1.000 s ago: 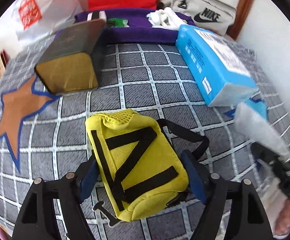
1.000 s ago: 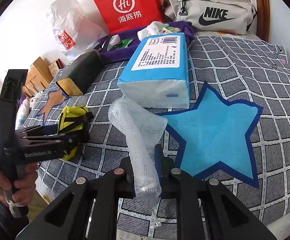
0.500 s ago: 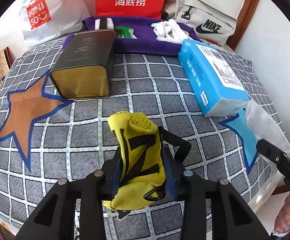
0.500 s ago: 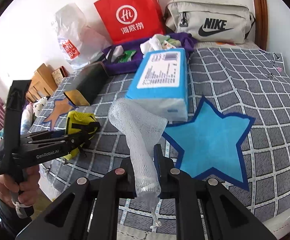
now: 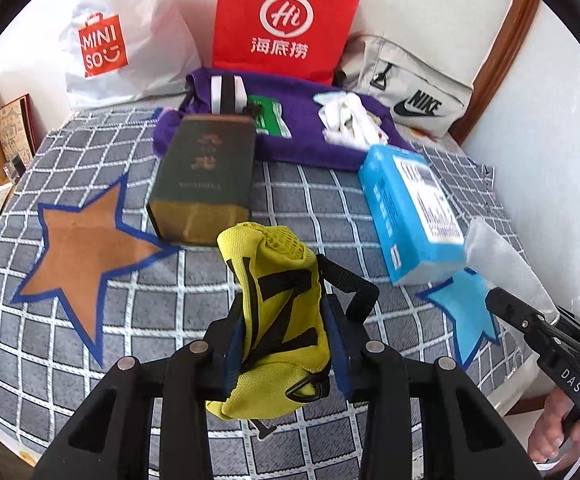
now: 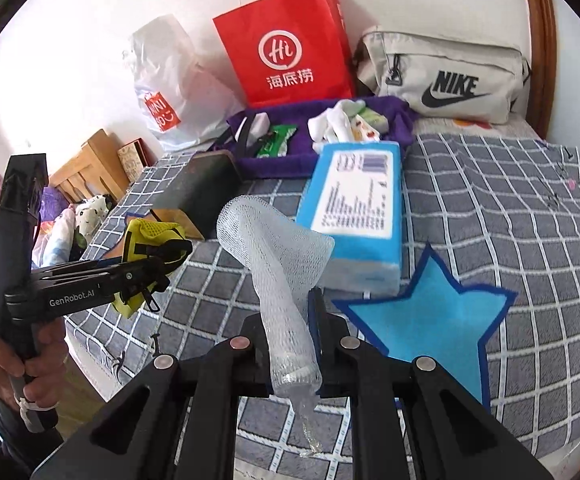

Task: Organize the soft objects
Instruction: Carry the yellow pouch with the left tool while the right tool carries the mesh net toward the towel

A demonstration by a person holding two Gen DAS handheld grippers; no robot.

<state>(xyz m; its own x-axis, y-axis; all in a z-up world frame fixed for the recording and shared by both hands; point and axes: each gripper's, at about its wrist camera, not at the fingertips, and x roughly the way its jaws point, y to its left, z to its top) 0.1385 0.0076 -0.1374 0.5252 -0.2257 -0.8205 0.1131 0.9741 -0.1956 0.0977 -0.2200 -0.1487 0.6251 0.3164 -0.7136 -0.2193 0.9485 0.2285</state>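
My left gripper (image 5: 285, 344) is shut on a yellow mesh pouch with black straps (image 5: 279, 312) and holds it lifted above the checked bedspread (image 5: 209, 280). The pouch also shows in the right wrist view (image 6: 149, 240). My right gripper (image 6: 290, 320) is shut on a white foam net sleeve (image 6: 281, 264), held upright above the bed's front edge. The sleeve also shows at the right of the left wrist view (image 5: 502, 256). An orange star patch (image 5: 85, 256) lies at the left and a blue star patch (image 6: 430, 320) at the right.
A dark green box (image 5: 205, 176) and a blue tissue pack (image 5: 410, 212) lie mid-bed. A purple cloth tray (image 5: 310, 136) with socks and small items sits behind them. A red paper bag (image 5: 281, 28), a white Miniso bag (image 5: 105, 48) and a grey Nike bag (image 5: 414, 88) line the wall.
My left gripper closed on the yellow pouch and lifted it off the bedspread. Both grippers rose and pulled back, the right one still holding the net sleeve.
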